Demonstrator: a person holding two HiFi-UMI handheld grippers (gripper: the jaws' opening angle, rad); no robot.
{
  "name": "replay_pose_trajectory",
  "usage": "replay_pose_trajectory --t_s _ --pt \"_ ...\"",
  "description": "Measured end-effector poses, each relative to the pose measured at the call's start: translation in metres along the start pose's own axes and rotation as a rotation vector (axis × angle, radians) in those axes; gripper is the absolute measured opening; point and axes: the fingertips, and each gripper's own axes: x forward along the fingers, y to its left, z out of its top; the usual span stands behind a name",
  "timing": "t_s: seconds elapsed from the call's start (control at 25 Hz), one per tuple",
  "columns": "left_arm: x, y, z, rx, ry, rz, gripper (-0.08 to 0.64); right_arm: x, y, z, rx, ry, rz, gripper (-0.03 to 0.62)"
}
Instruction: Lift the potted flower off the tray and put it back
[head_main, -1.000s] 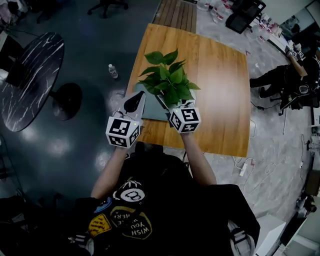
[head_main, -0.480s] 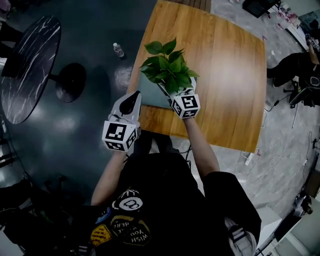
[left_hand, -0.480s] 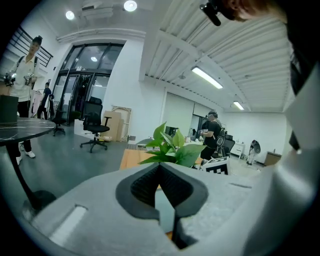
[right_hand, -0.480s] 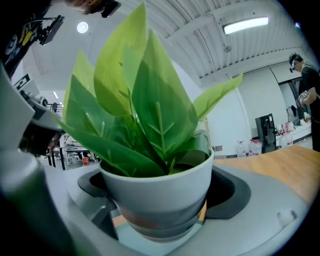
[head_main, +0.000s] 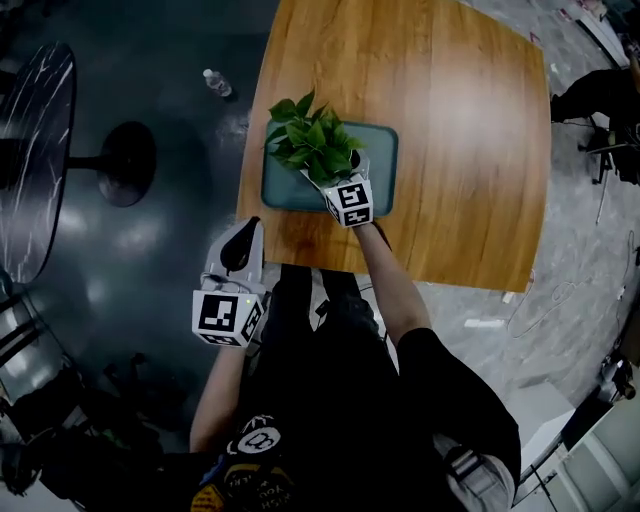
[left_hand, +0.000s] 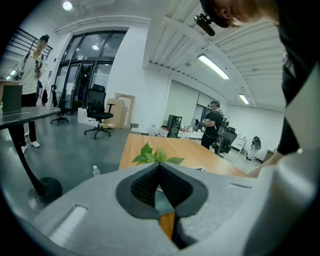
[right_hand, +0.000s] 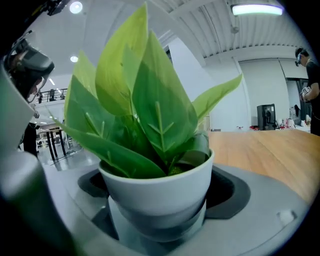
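The potted flower (head_main: 308, 148), green leaves in a white pot (right_hand: 161, 192), is over the left half of the teal tray (head_main: 380, 160) on the wooden table (head_main: 470, 150). My right gripper (head_main: 333, 182) is shut on the pot, a jaw on each side of it. Whether the pot rests on the tray or hangs just above it is hidden. My left gripper (head_main: 243, 235) is off the table's near edge, over the floor, shut with nothing in it; its pads (left_hand: 160, 172) meet. In the left gripper view the flower (left_hand: 156, 155) shows beyond them.
A water bottle (head_main: 216, 83) stands on the dark floor left of the table. A black marble round table (head_main: 30, 170) and its base (head_main: 128, 163) are further left. A person (head_main: 600, 95) is at the far right, and office chairs (left_hand: 100, 117) stand in the room.
My right gripper has carried the flower further in over the tray. The left gripper has drawn back from the tray's edge, off the table toward the person's body.
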Motion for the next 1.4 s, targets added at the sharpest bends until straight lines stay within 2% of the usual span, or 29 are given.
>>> replay_pose_trajectory --t_s 0.16,0.44,0.52,0.6,0.72,0.76,0.8,0.88,0.96,1.08,1.24,1.4 --pt "0.005 0.003 -0.01 -0.011 0.016 -0.007 -0.003 0.0 -0.003 -0.008 -0.003 -0.012 0.0 0.552" --pt "0.013 -0.007 0.001 -0.009 -0.002 -0.035 -0.003 -0.008 0.001 -0.02 -0.064 0.073 0.044 0.554" --pt "0.012 -0.008 0.002 -0.011 -0.007 -0.041 -0.003 -0.018 -0.003 -0.027 -0.073 0.107 0.015 0.552" --pt "0.011 -0.009 0.0 -0.017 -0.009 -0.042 -0.003 -0.038 -0.012 -0.033 -0.024 0.129 -0.042 0.551" --pt "0.009 -0.011 -0.004 -0.031 -0.003 -0.046 -0.003 -0.089 -0.018 -0.033 0.1 0.13 -0.138 0.487" --pt "0.009 -0.012 -0.003 -0.036 -0.009 -0.05 -0.003 -0.109 -0.02 -0.03 0.135 0.131 -0.176 0.45" --pt "0.009 -0.014 0.001 -0.036 -0.02 -0.057 -0.003 -0.13 -0.023 -0.026 0.157 0.142 -0.222 0.382" --pt "0.01 -0.019 0.011 -0.022 -0.052 -0.075 -0.003 -0.17 -0.025 -0.014 0.167 0.183 -0.306 0.002" --pt "0.006 -0.027 0.017 0.003 -0.072 -0.092 -0.003 -0.203 -0.012 0.01 0.186 0.178 -0.313 0.002" --pt "-0.001 -0.042 0.025 0.037 -0.09 -0.107 -0.003 -0.24 0.008 0.065 0.196 0.079 -0.298 0.002" --pt "-0.015 -0.056 0.046 0.005 -0.146 -0.108 -0.003 -0.266 0.027 0.132 0.189 -0.06 -0.293 0.002" --pt "-0.02 -0.077 0.066 0.092 -0.185 -0.141 -0.003 -0.275 0.038 0.173 0.128 -0.129 -0.288 0.002"
